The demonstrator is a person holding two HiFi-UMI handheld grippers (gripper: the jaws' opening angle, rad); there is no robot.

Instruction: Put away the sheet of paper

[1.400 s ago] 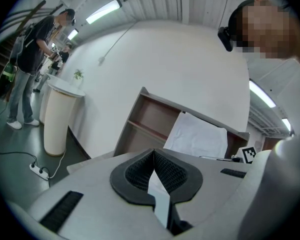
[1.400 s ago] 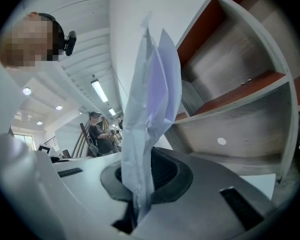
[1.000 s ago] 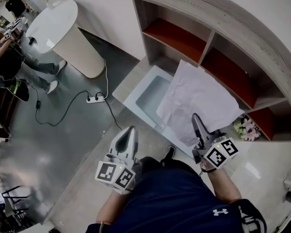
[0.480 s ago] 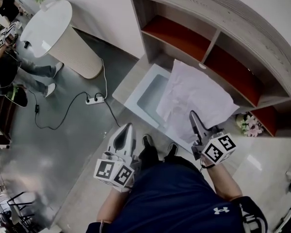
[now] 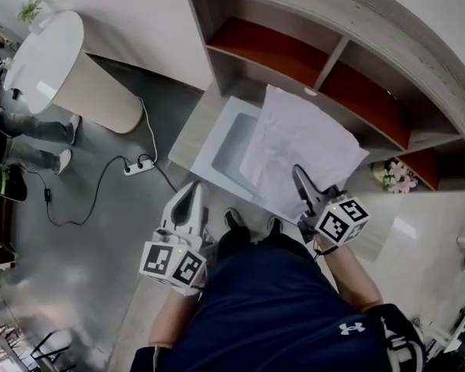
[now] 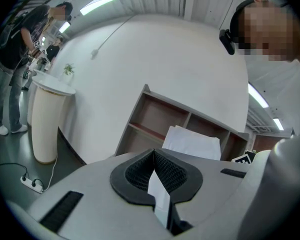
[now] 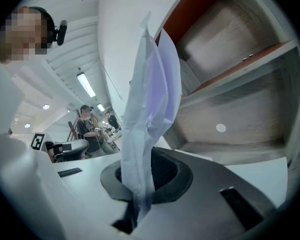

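The white, creased sheet of paper [image 5: 294, 138] hangs over a pale open drawer [image 5: 226, 142] at the foot of the wooden shelf unit [image 5: 349, 60]. My right gripper [image 5: 297, 175] is shut on the sheet's near edge. In the right gripper view the paper [image 7: 150, 104] stands up out of the right gripper [image 7: 139, 196], in front of the shelf compartments [image 7: 235, 49]. My left gripper [image 5: 194, 191] is to the left of the drawer with its tips together and nothing in it. In the left gripper view, beyond the left gripper [image 6: 153, 153], the sheet [image 6: 192, 142] shows before the shelves.
A round white table [image 5: 50, 56] stands at the far left, with a person's legs [image 5: 31, 126] beside it. A power strip and its cable [image 5: 136, 165] lie on the grey floor. Flowers [image 5: 395, 177] sit at the shelf's right end. My own shoes [image 5: 234, 222] are near the drawer.
Both grippers have moved closer to the shelf unit and drawer. The right one has sunk a little, still holding the paper. The left one stays shut and empty.
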